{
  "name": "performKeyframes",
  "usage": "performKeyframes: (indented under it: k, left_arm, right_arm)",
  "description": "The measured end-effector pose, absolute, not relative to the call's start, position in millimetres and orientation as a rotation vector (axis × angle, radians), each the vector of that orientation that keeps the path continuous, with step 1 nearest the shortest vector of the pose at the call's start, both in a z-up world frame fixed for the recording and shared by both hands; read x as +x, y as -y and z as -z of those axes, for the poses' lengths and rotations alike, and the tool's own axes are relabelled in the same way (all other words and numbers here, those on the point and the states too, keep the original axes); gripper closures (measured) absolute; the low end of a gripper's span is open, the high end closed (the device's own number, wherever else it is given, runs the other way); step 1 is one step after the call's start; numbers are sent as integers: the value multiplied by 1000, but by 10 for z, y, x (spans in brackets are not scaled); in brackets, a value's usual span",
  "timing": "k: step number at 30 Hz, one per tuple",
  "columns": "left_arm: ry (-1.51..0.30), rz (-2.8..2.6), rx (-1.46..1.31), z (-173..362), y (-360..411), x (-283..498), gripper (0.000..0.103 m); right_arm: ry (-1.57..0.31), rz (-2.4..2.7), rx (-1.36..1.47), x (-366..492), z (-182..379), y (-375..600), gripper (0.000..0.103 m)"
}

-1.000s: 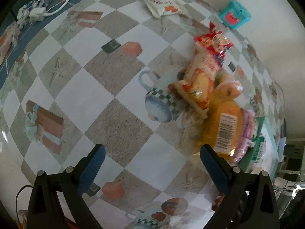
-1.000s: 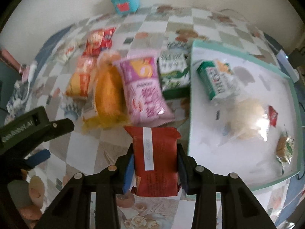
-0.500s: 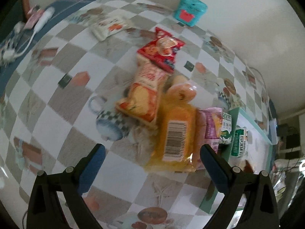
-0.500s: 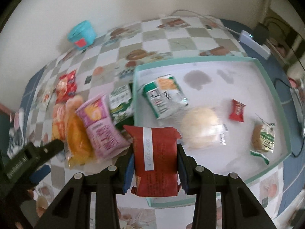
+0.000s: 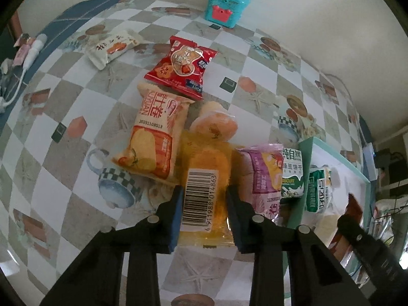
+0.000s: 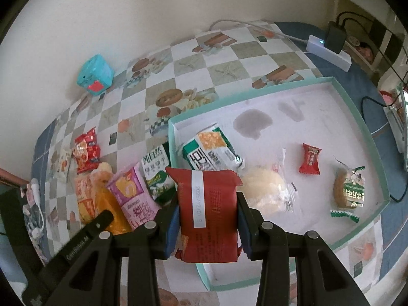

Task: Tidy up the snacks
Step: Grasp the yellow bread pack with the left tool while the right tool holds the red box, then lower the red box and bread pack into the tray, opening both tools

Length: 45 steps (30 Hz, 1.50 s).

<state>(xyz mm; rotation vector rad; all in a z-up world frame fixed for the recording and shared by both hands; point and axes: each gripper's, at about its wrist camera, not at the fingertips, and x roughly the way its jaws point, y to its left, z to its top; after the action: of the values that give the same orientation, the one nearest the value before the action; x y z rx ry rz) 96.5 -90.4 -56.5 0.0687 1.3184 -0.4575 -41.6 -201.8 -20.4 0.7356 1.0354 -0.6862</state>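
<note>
Tools first: both point steeply down over the counter [image 5: 76, 97]. The left tool [image 5: 204, 204] has its jaws drawn in on a yellow snack packet [image 5: 206, 163], blue pads pressed against its two long sides, barcode label facing up; the packet lies on the counter among the heap of snacks. The right tool [image 6: 207, 214] grips a dark red packet [image 6: 207, 199] between its pads, holding it upright above the near left edge of the tray [image 6: 357, 117].

The counter is covered in a checked cloth of white and grey squares printed with cups, starfish and cakes, with a blue border; it stands against a plain pale wall. The tray is a wide shallow box with a teal rim and white floor, lying at the right of the snack heap. Inside it are a green and white biscuit packet [image 6: 211, 150], a round pale cake in clear wrap [image 6: 265, 191], a brown cookie in a green-printed wrapper [image 6: 349, 188] and a small red candy [image 6: 309, 162].

Outside the tray, just left of its wall, lie a green and white packet [image 5: 292, 173], a pink packet [image 5: 265, 176], the yellow one, an orange and white chip bag [image 5: 150, 135], a round bun in clear wrap [image 5: 214, 125], a red packet [image 5: 182, 67] and, further off, a white packet [image 5: 112, 47]. A teal box [image 5: 227, 5] sits by the wall. A white power strip [image 6: 329, 51] with a black plug lies at the far right corner.
</note>
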Motion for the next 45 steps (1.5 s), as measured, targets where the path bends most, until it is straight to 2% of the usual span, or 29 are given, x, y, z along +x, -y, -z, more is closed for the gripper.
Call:
performKeyframes:
  k: [12, 17, 30, 45]
  left_arm:
    - [-1174, 469, 67, 32, 712, 897, 72]
    - [-1114, 530, 96, -161, 925, 739, 72]
    - [-1084, 809, 287, -137, 2118, 86, 71]
    - [-1095, 921, 332, 215, 3021, -196, 71]
  right_arm:
    - [-1002, 688, 785, -416, 173, 2182, 61]
    - [-971, 732, 805, -587, 142, 2362, 61]
    - [-914, 888, 928, -1133, 269, 3047, 61]
    - [-855, 1034, 955, -1518, 421, 3613, 61]
